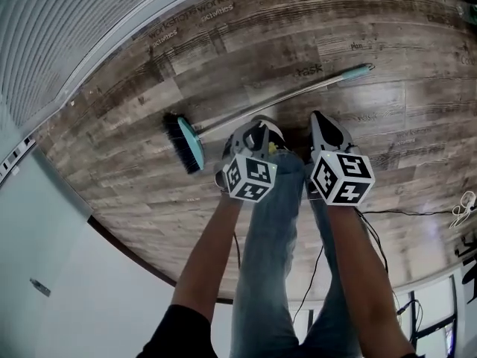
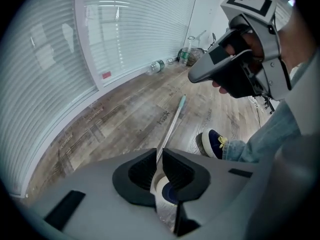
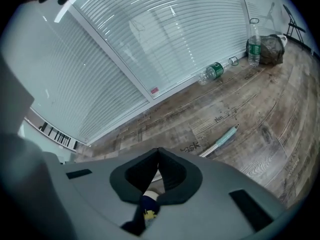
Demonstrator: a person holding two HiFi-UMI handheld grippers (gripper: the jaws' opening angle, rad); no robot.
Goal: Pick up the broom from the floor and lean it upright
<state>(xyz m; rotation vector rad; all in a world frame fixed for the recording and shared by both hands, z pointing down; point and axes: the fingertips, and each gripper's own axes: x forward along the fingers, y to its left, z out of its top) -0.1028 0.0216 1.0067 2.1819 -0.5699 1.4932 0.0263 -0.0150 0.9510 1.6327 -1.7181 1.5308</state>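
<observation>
The broom lies flat on the wood floor, its black-bristled teal head at the left. Its metal handle runs up and to the right and ends in a teal grip. Both grippers hang above the floor, pointing down, with nothing in them. My left gripper is shut, and beyond its tips the broom handle shows. My right gripper is shut too, with the broom's grip farther off. The right gripper also shows in the left gripper view.
The person's jeans legs and blue shoes stand right below the grippers, next to the handle. A window wall with blinds bounds the floor. By it lie a bottle, an upright bottle and a bag. Cables trail at the right.
</observation>
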